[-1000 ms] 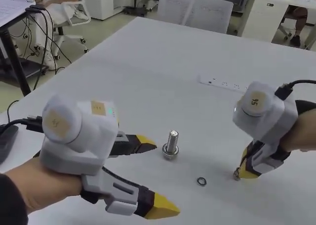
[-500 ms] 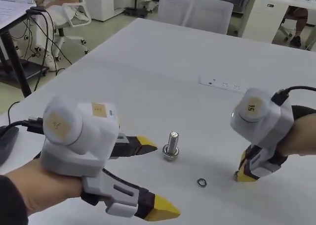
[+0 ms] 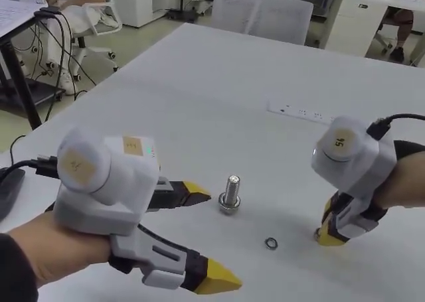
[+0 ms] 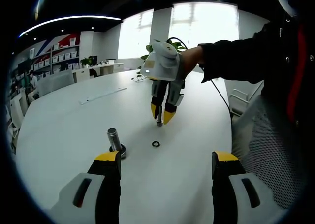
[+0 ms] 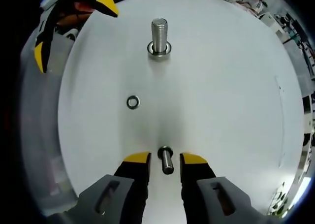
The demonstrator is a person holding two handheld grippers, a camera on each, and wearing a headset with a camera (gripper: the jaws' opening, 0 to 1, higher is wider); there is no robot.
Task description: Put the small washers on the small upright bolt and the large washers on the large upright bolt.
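The small bolt [image 5: 166, 161] is standing on the surface [image 5: 221, 86] between the narrow jaws of the right tool [image 5: 165, 158], with small gaps showing. A washer [image 5: 132, 102] is lying near it, and the large bolt [image 5: 159, 37] is standing beyond. The left tool [image 4: 165, 160] is gaping wide.

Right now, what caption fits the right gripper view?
Yellow jaws flank a small bolt, with a loose washer and big bolt beyond.
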